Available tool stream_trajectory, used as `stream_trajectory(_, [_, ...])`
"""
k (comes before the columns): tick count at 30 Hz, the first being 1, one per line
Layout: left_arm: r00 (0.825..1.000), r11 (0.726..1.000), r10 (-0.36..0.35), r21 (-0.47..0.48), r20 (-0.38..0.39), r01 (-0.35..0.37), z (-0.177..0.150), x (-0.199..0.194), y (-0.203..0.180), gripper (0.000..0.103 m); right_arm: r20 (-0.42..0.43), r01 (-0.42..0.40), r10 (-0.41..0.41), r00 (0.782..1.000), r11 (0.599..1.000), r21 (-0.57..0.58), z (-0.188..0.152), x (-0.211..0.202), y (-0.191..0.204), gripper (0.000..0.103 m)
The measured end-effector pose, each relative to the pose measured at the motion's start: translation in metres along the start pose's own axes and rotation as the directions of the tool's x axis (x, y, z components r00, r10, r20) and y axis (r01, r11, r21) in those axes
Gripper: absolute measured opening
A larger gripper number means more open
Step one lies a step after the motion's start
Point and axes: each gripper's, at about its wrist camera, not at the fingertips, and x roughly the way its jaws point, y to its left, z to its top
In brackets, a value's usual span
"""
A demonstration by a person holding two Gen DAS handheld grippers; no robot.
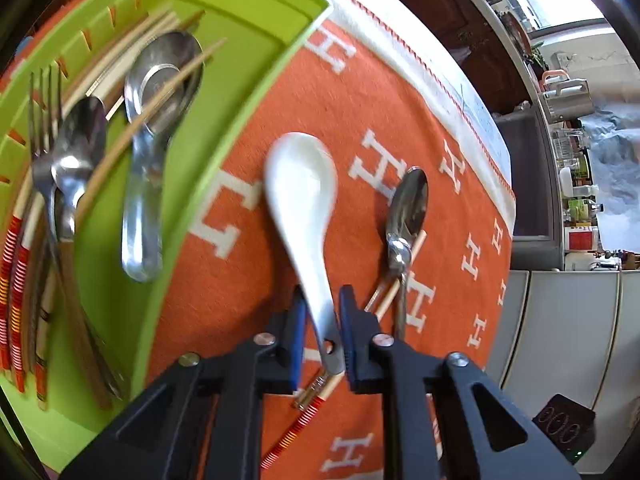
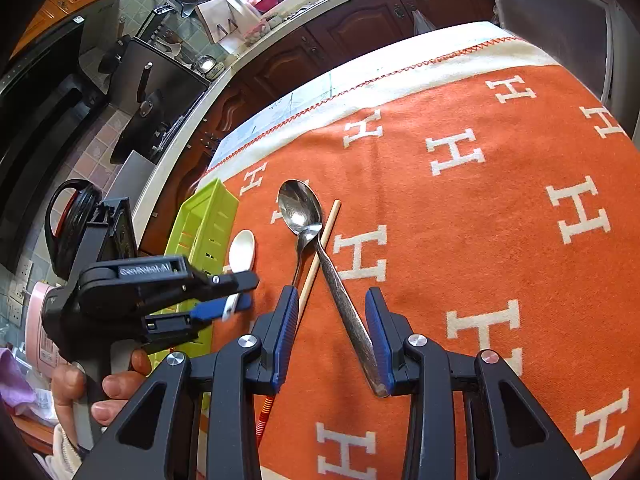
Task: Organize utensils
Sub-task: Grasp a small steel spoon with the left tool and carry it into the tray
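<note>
My left gripper (image 1: 323,300) is shut on the handle of a white ceramic spoon (image 1: 300,184), whose bowl points away over the orange cloth (image 1: 320,92). In the right wrist view the left gripper (image 2: 236,296) holds that white spoon (image 2: 242,250) beside the green tray (image 2: 208,216). The green tray (image 1: 240,92) holds a fork, metal spoons and chopsticks. Two metal spoons (image 2: 300,204) lie crossed on the cloth over a chopstick (image 2: 320,252). My right gripper (image 2: 332,320) stands open around their handles, and the thick handle's end rests by the right pad.
The cloth's white border (image 2: 360,76) marks the table's far edge, with dark cabinets (image 2: 360,28) and a kitchen counter beyond. A person's hand (image 2: 116,388) grips the left tool. A small black box (image 1: 564,424) sits off the table to the right.
</note>
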Motion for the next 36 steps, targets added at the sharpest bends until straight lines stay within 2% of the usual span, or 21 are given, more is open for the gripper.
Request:
stream_trajectory(3, [1.000, 1.000, -0.003, 0.007, 0.027, 0.002, 0.000, -0.002, -0.001, 0.006, 0.001, 0.000, 0.000, 1.000, 1.000, 0.001, 0.000, 0.000, 0.001, 0.035])
stream_trajectory(7, [0.995, 0.996, 0.038, 0.082, 0.089, -0.045, -0.002, -0.013, -0.010, 0.004, 0.002, 0.002, -0.002, 1.000, 1.000, -0.007, 0.000, 0.000, 0.004, 0.035])
stream_trajectory(11, [0.985, 0.982, 0.052, 0.171, 0.165, -0.081, -0.006, -0.036, -0.020, 0.003, 0.004, 0.004, -0.004, 1.000, 1.000, -0.021, 0.000, -0.001, 0.010, 0.035])
stream_trajectory(15, [0.973, 0.973, 0.064, 0.202, 0.220, -0.109, -0.008, -0.058, -0.017, 0.003, 0.004, 0.007, -0.006, 1.000, 0.999, -0.044, -0.002, -0.002, 0.021, 0.035])
stream_trajectory(18, [0.962, 0.970, 0.068, 0.208, 0.264, -0.125, -0.010, -0.077, -0.010, 0.003, -0.002, 0.007, -0.008, 1.000, 0.998, -0.061, -0.004, -0.001, 0.029, 0.035])
stream_trajectory(25, [0.912, 0.957, 0.111, 0.205, 0.396, -0.205, -0.015, -0.132, 0.024, 0.003, -0.018, 0.019, -0.021, 1.000, 0.993, -0.113, -0.006, 0.006, 0.054, 0.035])
stream_trajectory(28, [0.898, 0.948, 0.155, 0.194, 0.411, -0.252, -0.015, -0.141, 0.044, 0.003, -0.026, 0.025, -0.028, 0.999, 0.991, -0.133, -0.008, 0.011, 0.064, 0.035])
stream_trajectory(30, [0.895, 0.941, 0.183, 0.192, 0.406, -0.279, -0.015, -0.140, 0.057, 0.003, -0.032, 0.033, -0.038, 0.999, 0.988, -0.149, -0.009, 0.017, 0.073, 0.035])
stream_trajectory(36, [0.913, 0.928, 0.237, 0.199, 0.333, -0.314, -0.017, -0.119, 0.086, 0.004, -0.052, 0.079, -0.089, 0.995, 0.981, -0.180, -0.012, 0.037, 0.085, 0.035])
